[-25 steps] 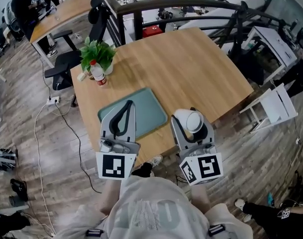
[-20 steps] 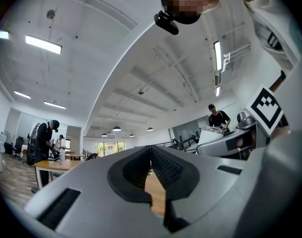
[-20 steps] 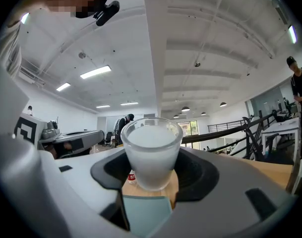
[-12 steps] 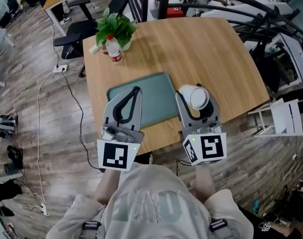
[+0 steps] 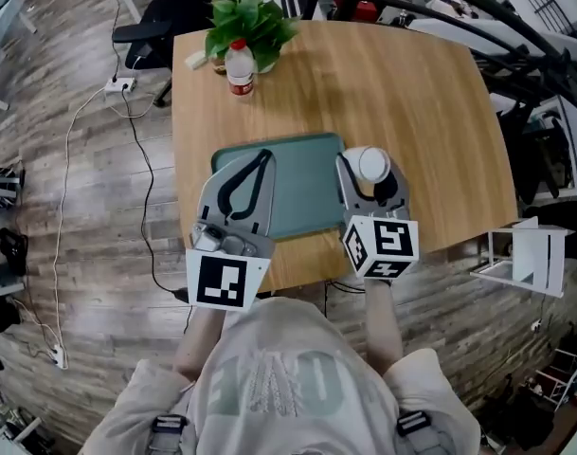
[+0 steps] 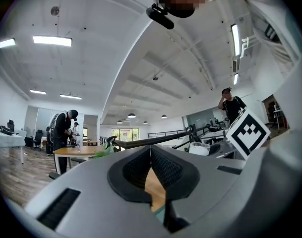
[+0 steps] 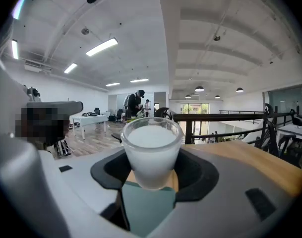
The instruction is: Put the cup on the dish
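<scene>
My right gripper (image 5: 371,169) is clamped on the cup (image 7: 151,150), upright so it lands flat. The green dish (image 5: 302,202) sits just below and to its left. My left gripper (image 5: 261,157) is pinched together, empty, idle over the dish. The tabletop (image 5: 411,93) lies beyond.

Frosted white cup (image 5: 372,163), upright, gripped between the fingers (image 7: 201,174) of the right gripper (image 5: 373,171), over the right edge of a flat, teal, rectangular dish (image 5: 302,192) lying on the wooden tabletop (image 5: 411,93)
</scene>
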Demonstrator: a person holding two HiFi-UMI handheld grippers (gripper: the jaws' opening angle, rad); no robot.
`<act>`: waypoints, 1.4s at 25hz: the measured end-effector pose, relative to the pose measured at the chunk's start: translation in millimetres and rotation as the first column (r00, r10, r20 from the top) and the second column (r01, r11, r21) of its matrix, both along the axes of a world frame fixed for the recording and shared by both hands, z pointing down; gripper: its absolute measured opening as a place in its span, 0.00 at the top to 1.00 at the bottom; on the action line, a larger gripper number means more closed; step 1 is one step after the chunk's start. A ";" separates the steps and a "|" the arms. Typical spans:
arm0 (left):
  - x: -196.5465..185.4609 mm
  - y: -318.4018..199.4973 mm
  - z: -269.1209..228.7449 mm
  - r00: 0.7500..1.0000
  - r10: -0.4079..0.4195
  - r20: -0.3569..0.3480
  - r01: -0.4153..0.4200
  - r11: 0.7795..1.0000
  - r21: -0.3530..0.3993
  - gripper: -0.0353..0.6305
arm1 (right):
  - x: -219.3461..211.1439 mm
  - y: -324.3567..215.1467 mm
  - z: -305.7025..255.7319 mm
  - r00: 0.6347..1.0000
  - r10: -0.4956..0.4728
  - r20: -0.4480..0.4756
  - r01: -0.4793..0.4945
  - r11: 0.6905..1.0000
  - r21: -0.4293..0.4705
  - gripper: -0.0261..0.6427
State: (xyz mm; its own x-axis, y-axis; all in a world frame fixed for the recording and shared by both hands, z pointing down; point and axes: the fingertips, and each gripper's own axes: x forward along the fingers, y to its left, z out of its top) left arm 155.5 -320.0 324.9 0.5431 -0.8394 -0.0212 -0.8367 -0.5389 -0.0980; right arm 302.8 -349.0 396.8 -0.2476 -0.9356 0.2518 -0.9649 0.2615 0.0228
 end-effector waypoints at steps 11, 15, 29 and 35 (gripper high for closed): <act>-8.2 -45.1 40.2 0.998 -0.006 0.063 0.011 0.997 -0.081 0.93 | -6.0 -61.5 121.8 0.999 0.031 -0.018 -0.034 0.971 -0.236 0.57; -9.6 -57.1 48.3 0.998 -0.015 0.067 0.022 0.994 -0.106 0.93 | -8.1 -75.3 156.5 0.999 0.041 -0.005 -0.041 0.952 -0.302 0.57; -12.0 -74.1 76.1 0.995 -0.017 0.098 0.032 0.987 -0.159 0.93 | -12.3 -79.7 216.4 0.998 0.040 -0.047 -0.055 0.930 -0.364 0.57; -10.3 -70.9 75.5 0.995 -0.019 0.096 0.034 0.988 -0.154 0.93 | -9.3 -82.9 220.6 0.995 0.080 -0.058 -0.096 0.932 -0.350 0.57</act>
State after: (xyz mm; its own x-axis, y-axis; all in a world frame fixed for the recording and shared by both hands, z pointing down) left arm 145.2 -390.9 400.3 0.5139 -0.8427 0.1604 -0.8419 -0.5313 -0.0941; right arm 293.4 -431.9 617.4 -0.1503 -0.8029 0.5769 -0.9846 0.1741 -0.0142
